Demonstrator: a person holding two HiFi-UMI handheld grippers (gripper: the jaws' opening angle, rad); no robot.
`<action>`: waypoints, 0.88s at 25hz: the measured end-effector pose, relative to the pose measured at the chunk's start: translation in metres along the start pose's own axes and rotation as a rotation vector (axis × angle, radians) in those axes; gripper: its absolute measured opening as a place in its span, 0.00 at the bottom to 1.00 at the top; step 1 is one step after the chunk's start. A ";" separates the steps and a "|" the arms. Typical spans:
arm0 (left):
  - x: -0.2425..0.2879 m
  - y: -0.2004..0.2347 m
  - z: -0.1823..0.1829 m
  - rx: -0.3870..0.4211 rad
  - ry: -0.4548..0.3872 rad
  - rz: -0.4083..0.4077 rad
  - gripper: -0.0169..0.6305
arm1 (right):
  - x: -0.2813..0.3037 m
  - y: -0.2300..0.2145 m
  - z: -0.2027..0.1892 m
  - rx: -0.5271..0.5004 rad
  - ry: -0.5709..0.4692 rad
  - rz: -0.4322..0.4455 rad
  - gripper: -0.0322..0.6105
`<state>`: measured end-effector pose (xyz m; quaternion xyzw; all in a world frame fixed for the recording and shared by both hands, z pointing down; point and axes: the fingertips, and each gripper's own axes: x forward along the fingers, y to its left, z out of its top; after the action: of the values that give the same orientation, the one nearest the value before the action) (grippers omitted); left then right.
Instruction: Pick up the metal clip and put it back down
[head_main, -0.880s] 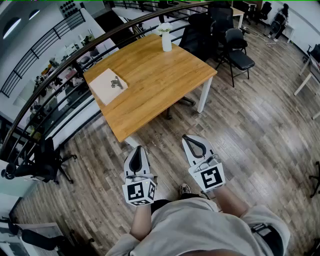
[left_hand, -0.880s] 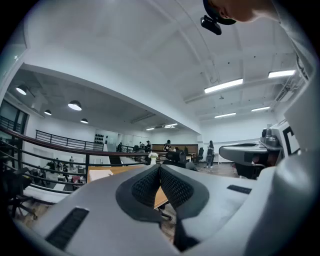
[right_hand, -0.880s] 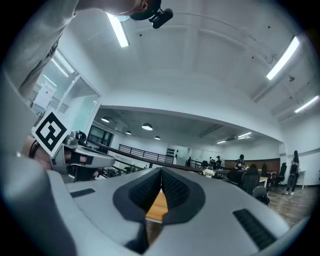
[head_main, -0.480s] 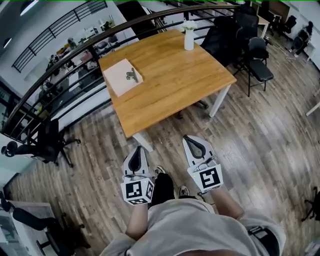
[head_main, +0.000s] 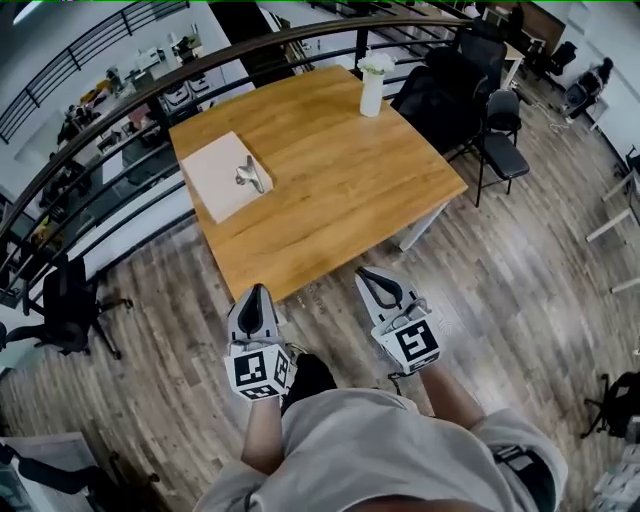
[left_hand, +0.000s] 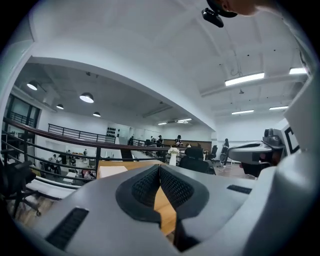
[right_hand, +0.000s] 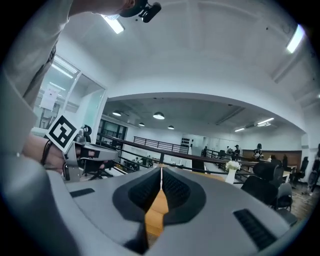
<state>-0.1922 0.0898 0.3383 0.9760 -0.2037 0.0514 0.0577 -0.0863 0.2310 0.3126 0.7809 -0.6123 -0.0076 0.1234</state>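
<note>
A small metal clip lies on a pale board at the far left of the wooden table in the head view. My left gripper hangs just off the table's near edge, shut and empty. My right gripper is beside it, near the same edge, also shut with nothing between its jaws. In each gripper view the jaws meet at the tips, left gripper and right gripper, with the tabletop beyond. The clip is far ahead of both grippers.
A white vase with flowers stands at the table's far edge. Black office chairs sit to the right of the table. A dark curved railing runs behind it. Wood-plank floor surrounds the table.
The view has moved closer to the table: the table edge now sits right in front of both grippers. Both grippers stay shut and empty.
</note>
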 end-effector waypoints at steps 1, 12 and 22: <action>0.011 0.007 0.004 0.003 0.003 -0.010 0.06 | 0.012 -0.004 0.002 0.013 0.000 0.007 0.09; 0.097 0.096 -0.004 -0.023 0.071 -0.011 0.06 | 0.148 -0.008 -0.019 -0.003 0.161 0.106 0.09; 0.163 0.136 -0.052 -0.082 0.161 0.119 0.06 | 0.258 -0.026 -0.073 -0.031 0.248 0.295 0.09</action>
<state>-0.1030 -0.0910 0.4221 0.9516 -0.2582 0.1245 0.1107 0.0153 0.0029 0.4135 0.6756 -0.7001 0.0973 0.2098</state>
